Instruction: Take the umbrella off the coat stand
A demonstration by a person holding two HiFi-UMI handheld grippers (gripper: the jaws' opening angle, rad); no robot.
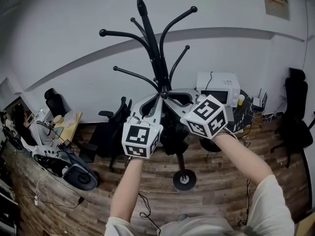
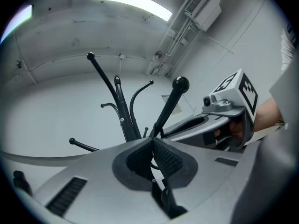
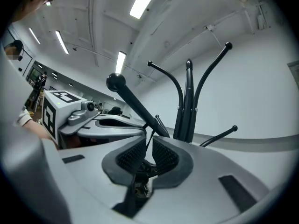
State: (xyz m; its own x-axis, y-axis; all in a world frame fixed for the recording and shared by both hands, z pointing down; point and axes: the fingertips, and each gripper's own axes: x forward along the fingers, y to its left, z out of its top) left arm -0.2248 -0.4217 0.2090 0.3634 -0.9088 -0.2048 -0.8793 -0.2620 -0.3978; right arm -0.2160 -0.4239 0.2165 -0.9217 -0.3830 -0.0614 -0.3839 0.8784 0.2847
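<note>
A black coat stand [image 1: 156, 53] with several curved, ball-tipped hooks rises in front of me. A dark folded umbrella [image 1: 173, 134] hangs against its pole, just under both grippers. My left gripper [image 1: 158, 98] and right gripper [image 1: 170, 95] meet nose to nose at the pole, by one hook arm [image 2: 169, 108]. In the left gripper view the left gripper [image 2: 153, 141] has its pads together on a thin black strap. In the right gripper view the right gripper [image 3: 148, 146] shows only a narrow slit with the same strap running through it, under the hook arm [image 3: 133, 104].
The stand's round base [image 1: 184, 180] sits on a wooden floor with loose cables. A white microwave [image 1: 218, 88] stands behind at the right, near a black office chair [image 1: 295, 117]. A cluttered desk [image 1: 49, 132] and more chairs are at the left.
</note>
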